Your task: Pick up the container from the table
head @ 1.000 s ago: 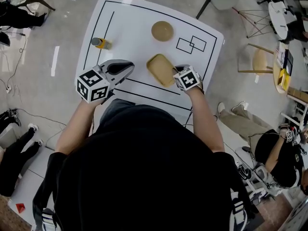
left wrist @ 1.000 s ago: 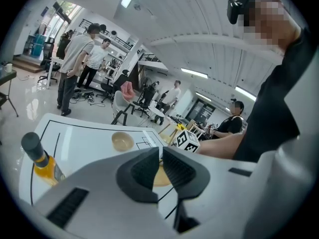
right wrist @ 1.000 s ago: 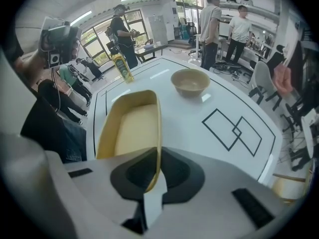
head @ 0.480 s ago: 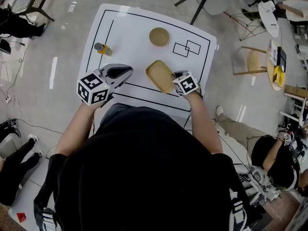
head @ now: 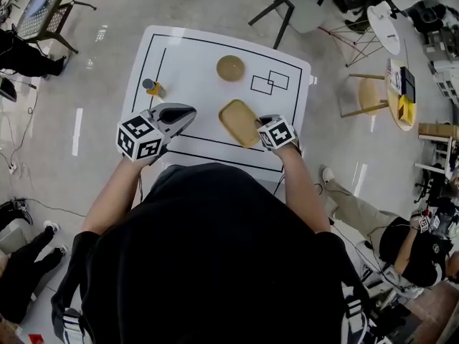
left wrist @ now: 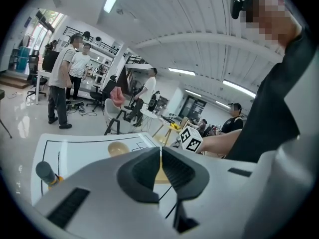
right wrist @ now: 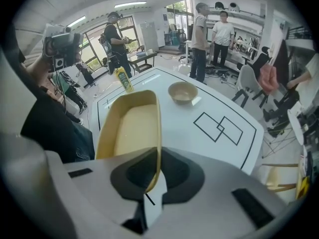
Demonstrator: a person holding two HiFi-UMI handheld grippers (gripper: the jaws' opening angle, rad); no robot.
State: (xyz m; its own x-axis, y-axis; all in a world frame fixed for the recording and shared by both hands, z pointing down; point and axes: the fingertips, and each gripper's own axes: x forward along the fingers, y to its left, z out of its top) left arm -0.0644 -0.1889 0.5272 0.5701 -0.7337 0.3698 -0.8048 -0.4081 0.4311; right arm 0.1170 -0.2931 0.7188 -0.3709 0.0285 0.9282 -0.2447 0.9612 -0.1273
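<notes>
Container [head: 240, 122], pinched by its rim in the right gripper [head: 261, 125], rides higher above the table [head: 186, 56] than a second ago. The left gripper [head: 191, 111] also sits higher, over the table's front-left part. In the head view the table shows smaller and farther off.

Both forearms reach forward. Left hand-held gripper [head: 188, 111], at 9 o'clock of the right one, points toward 2 o'clock, jaws together and empty. Right hand-held gripper [head: 262, 122] points steeply down, clamped on the container [head: 239, 122] rim
</notes>
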